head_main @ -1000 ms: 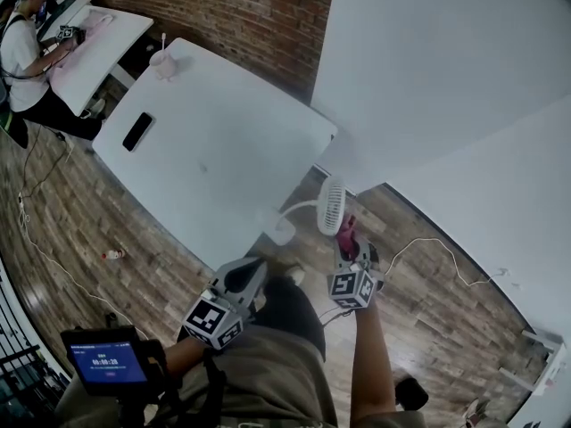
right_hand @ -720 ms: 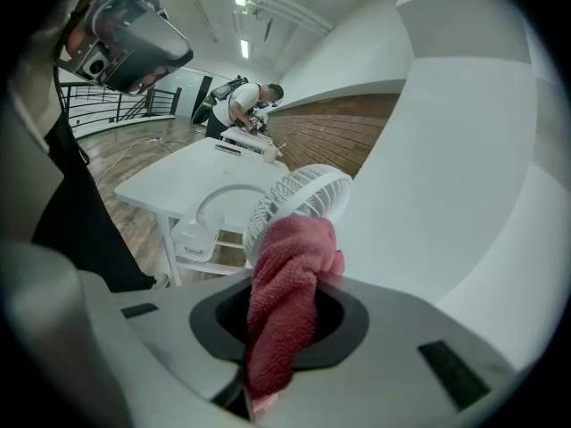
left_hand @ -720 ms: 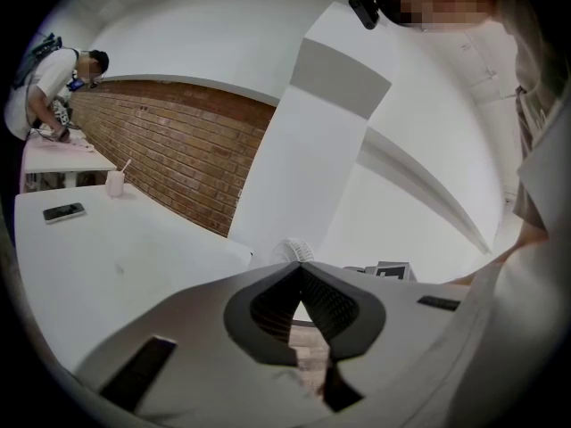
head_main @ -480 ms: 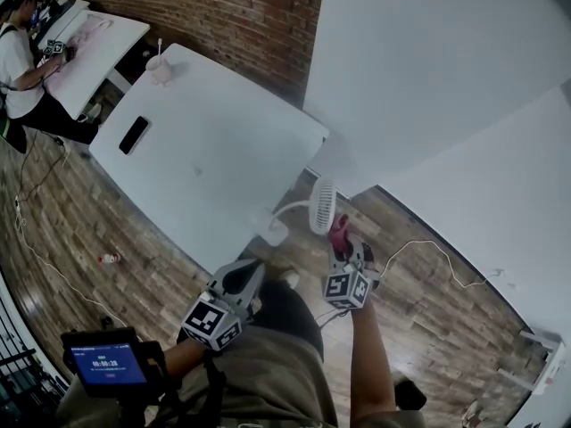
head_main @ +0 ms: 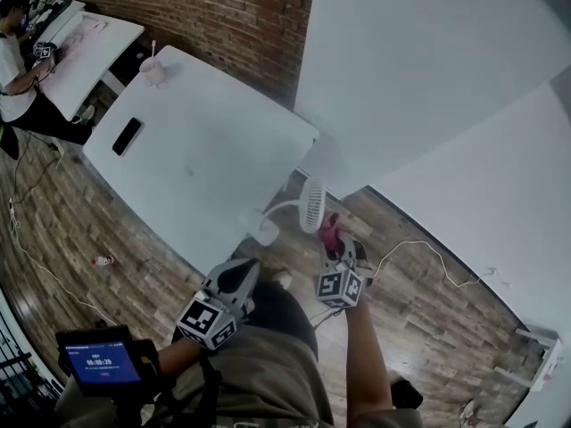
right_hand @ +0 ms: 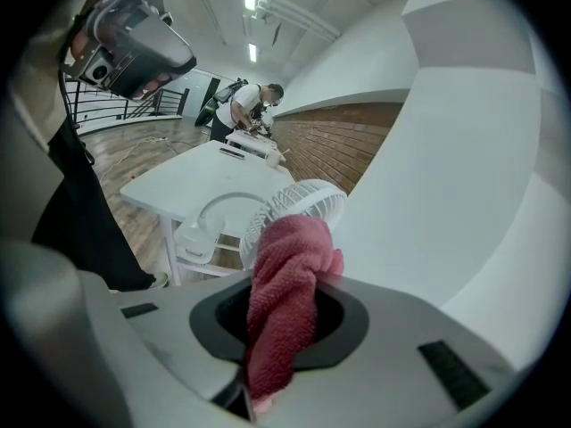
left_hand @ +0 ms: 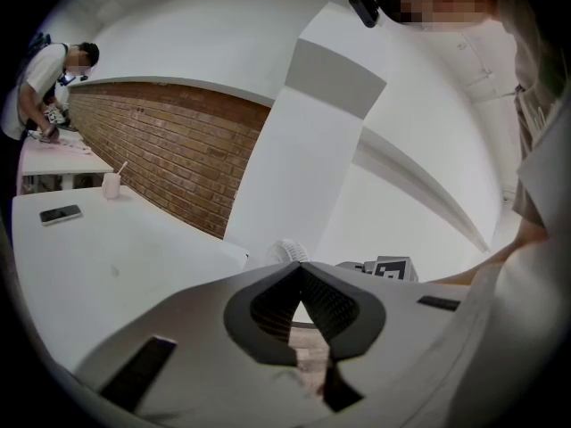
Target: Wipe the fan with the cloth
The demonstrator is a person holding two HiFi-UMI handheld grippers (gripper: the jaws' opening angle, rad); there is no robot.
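Note:
A small white fan [head_main: 311, 205] on a curved neck stands off the table's near corner, its clip base [head_main: 265, 232] on the edge. My right gripper [head_main: 332, 242] is shut on a pink cloth [head_main: 328, 228], which sits just right of the fan head; I cannot tell if they touch. In the right gripper view the cloth [right_hand: 285, 279] bulges out of the jaws in front of the fan's grille [right_hand: 299, 205]. My left gripper [head_main: 243, 273] hangs lower left, shut and empty. From the left gripper view its tips [left_hand: 299, 270] meet below the fan [left_hand: 287, 251].
The white table [head_main: 205, 168] carries a black phone [head_main: 127, 135] and a cup [head_main: 152, 69]. A white column and wall [head_main: 419, 105] rise right behind the fan. A cable [head_main: 419, 248] trails on the wooden floor. A person [head_main: 18, 69] works at a far table.
The whole scene has slid a little up and left in the head view. The right gripper with the cloth stays beside the fan head; the left gripper has kept its place.

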